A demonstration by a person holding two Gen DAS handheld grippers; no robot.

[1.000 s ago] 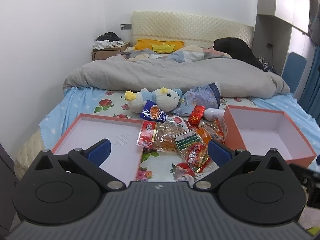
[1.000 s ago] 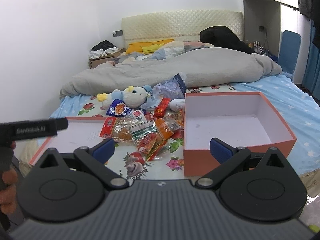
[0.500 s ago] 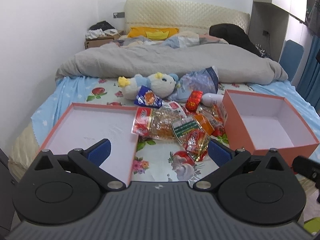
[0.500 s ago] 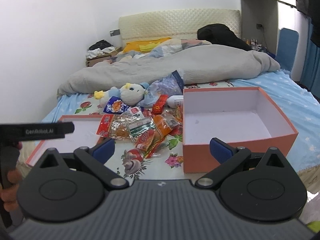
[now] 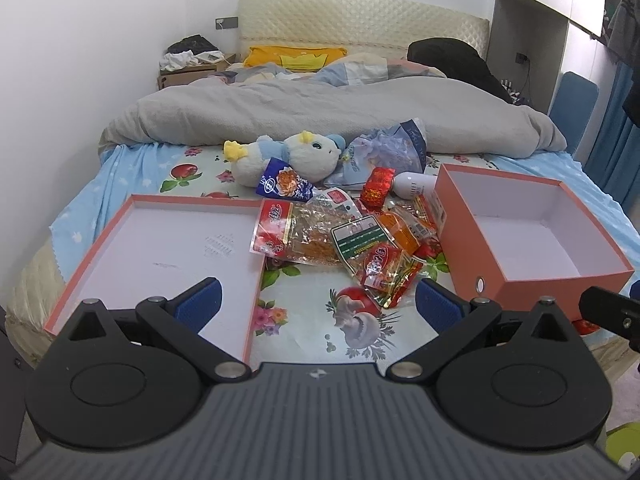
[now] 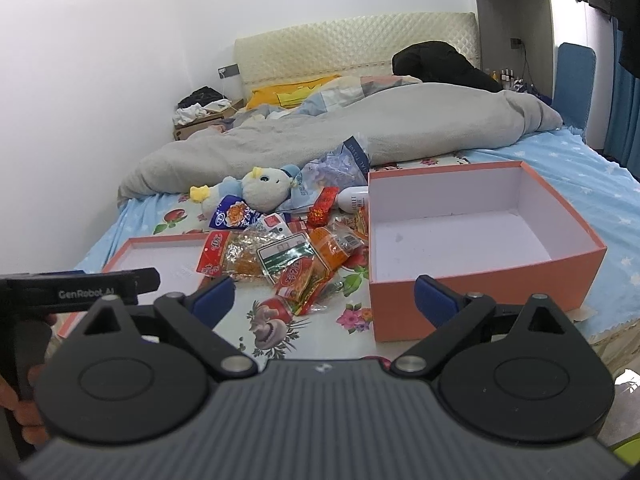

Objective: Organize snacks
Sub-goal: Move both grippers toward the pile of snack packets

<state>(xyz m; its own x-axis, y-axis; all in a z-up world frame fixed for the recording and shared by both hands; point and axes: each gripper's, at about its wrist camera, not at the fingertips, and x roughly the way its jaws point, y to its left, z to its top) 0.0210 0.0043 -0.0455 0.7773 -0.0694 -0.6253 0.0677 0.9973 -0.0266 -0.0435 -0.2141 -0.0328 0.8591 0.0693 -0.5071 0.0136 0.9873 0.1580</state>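
Observation:
A pile of snack packets (image 5: 352,236) (image 6: 288,256) lies on the flowered bedsheet between two orange boxes. The shallow lid (image 5: 160,248) (image 6: 156,256) sits to the left, the deeper box (image 5: 524,236) (image 6: 476,236) to the right; both hold nothing. A blue packet (image 5: 284,186) (image 6: 234,216) and a red packet (image 5: 378,186) (image 6: 322,206) lie at the far side of the pile. My left gripper (image 5: 318,304) hovers open before the pile, near the lid's corner. My right gripper (image 6: 324,300) is open too, in front of the box's near-left corner.
A plush toy (image 5: 288,156) (image 6: 256,190), a tissue pack (image 5: 384,150) and a white bottle (image 5: 414,186) lie behind the snacks. A grey duvet (image 5: 320,112) covers the far half of the bed. A wall runs along the left; a blue chair (image 5: 572,96) stands on the right.
Both grippers have risen and tilted down toward the bed, so the snacks and boxes sit lower and closer in view. Neither gripper's jaws have moved.

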